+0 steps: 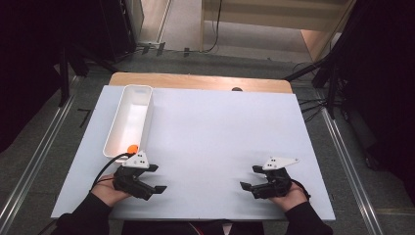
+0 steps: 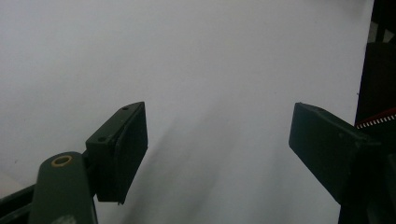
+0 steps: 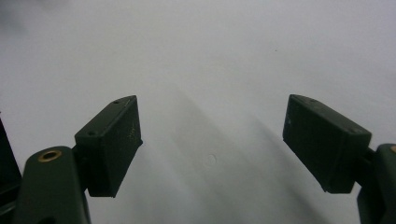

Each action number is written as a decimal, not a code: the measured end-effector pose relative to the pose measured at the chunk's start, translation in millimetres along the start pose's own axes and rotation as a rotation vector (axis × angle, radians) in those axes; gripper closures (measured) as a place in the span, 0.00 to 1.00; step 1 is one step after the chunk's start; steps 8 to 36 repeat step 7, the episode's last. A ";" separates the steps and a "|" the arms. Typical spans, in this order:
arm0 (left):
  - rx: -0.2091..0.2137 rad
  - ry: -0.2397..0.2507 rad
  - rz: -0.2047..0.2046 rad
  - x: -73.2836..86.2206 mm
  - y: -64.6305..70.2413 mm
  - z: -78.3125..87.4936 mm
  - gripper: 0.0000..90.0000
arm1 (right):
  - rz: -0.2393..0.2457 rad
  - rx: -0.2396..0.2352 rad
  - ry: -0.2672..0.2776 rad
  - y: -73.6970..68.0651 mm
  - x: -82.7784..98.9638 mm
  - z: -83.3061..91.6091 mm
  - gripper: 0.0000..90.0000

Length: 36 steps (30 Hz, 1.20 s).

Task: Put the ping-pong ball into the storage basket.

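Two grippers, left (image 1: 155, 178) and right (image 1: 250, 177), rest wide open and empty on the surface (image 1: 220, 137). Ball (image 1: 132, 148) sits in the tray's (image 1: 128, 120) near end, just beside the left gripper; a careless reach could knock the tray or send the ball rolling.

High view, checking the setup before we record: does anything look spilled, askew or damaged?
Nothing stands out. The white bin sits slightly angled at the table's left, holding one orange ball at its near end. Both hand-held grippers are open, holding nothing.
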<state>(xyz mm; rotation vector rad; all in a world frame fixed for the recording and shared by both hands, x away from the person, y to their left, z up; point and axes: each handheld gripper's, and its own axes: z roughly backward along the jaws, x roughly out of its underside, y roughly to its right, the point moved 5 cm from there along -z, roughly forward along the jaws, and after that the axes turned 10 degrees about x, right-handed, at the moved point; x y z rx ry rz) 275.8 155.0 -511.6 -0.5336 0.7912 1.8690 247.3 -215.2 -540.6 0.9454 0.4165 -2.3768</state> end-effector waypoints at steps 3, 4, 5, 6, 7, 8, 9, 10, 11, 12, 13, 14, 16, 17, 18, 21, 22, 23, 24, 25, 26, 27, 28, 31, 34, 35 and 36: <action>0.000 0.000 0.001 0.0 -0.1 0.1 0.22 | 0.001 0.000 -0.001 0.0 0.1 -0.1 0.20; 0.001 0.000 0.001 0.0 0.1 -0.1 0.22 | 0.002 0.000 -0.001 0.0 0.1 -0.1 0.20; 0.001 -0.002 -0.002 0.0 0.0 -0.1 0.22 | 0.002 0.000 -0.001 0.1 0.1 -0.1 0.20; 0.002 -0.003 -0.003 0.0 0.1 -0.1 0.22 | 0.002 0.000 -0.001 0.2 0.1 -0.2 0.20; 0.003 -0.004 -0.001 0.1 0.3 -0.3 0.22 | 0.003 0.001 -0.002 0.3 0.1 -0.1 0.20; 0.003 -0.004 -0.001 0.1 0.3 -0.3 0.22 | 0.003 0.001 -0.002 0.3 0.1 -0.1 0.20; 0.003 -0.004 -0.001 0.1 0.3 -0.3 0.22 | 0.003 0.001 -0.002 0.3 0.1 -0.1 0.20; 0.003 -0.004 -0.001 0.1 0.3 -0.3 0.22 | 0.003 0.001 -0.002 0.3 0.1 -0.1 0.20; 0.003 -0.004 -0.001 0.1 0.3 -0.3 0.22 | 0.003 0.001 -0.002 0.3 0.1 -0.1 0.20; 0.003 -0.004 -0.001 0.1 0.3 -0.3 0.22 | 0.003 0.001 -0.002 0.3 0.1 -0.1 0.20; 0.003 -0.004 -0.001 0.1 0.3 -0.3 0.22 | 0.003 0.001 -0.002 0.3 0.1 -0.1 0.20; 0.003 -0.004 -0.001 0.1 0.3 -0.3 0.22 | 0.003 0.001 -0.002 0.3 0.1 -0.1 0.20; 0.003 -0.004 -0.001 0.1 0.3 -0.3 0.22 | 0.003 0.001 -0.002 0.3 0.1 -0.1 0.20; 0.003 -0.004 -0.001 0.1 0.3 -0.3 0.22 | 0.003 0.001 -0.002 0.3 0.1 -0.1 0.20; 0.003 -0.004 -0.001 0.1 0.3 -0.3 0.22 | 0.003 0.001 -0.002 0.3 0.1 -0.1 0.20; 0.003 -0.004 -0.001 0.1 0.3 -0.3 0.22 | 0.003 0.001 -0.002 0.3 0.1 -0.1 0.20; 0.003 -0.004 -0.001 0.1 0.3 -0.3 0.22 | 0.003 0.001 -0.002 0.3 0.1 -0.1 0.20; 0.003 -0.004 -0.001 0.1 0.3 -0.3 0.22 | 0.003 0.001 -0.002 0.3 0.1 -0.1 0.20; 0.003 -0.004 -0.001 0.1 0.3 -0.3 0.22 | 0.003 0.001 -0.002 0.3 0.1 -0.1 0.20; 0.003 -0.004 -0.001 0.1 0.3 -0.3 0.22 | 0.003 0.001 -0.002 0.3 0.1 -0.1 0.20; 0.003 -0.004 -0.001 0.1 0.3 -0.3 0.22 | 0.003 0.001 -0.002 0.3 0.1 -0.1 0.20; 0.003 -0.004 -0.001 0.1 0.3 -0.3 0.22 | 0.003 0.001 -0.002 0.3 0.1 -0.1 0.20; 0.003 -0.004 -0.001 0.1 0.3 -0.3 0.22 | 0.003 0.001 -0.002 0.3 0.1 -0.1 0.20; 0.003 -0.004 -0.001 0.1 0.3 -0.3 0.22 | 0.003 0.001 -0.002 0.3 0.1 -0.1 0.20; 0.003 -0.004 -0.001 0.1 0.3 -0.3 0.22 | 0.003 0.001 -0.002 0.3 0.1 -0.1 0.20; 0.003 -0.004 -0.001 0.1 0.3 -0.3 0.22 | 0.003 0.001 -0.002 0.3 0.1 -0.1 0.20; 0.003 -0.004 -0.001 0.1 0.3 -0.3 0.22 | 0.003 0.001 -0.002 0.3 0.1 -0.1 0.20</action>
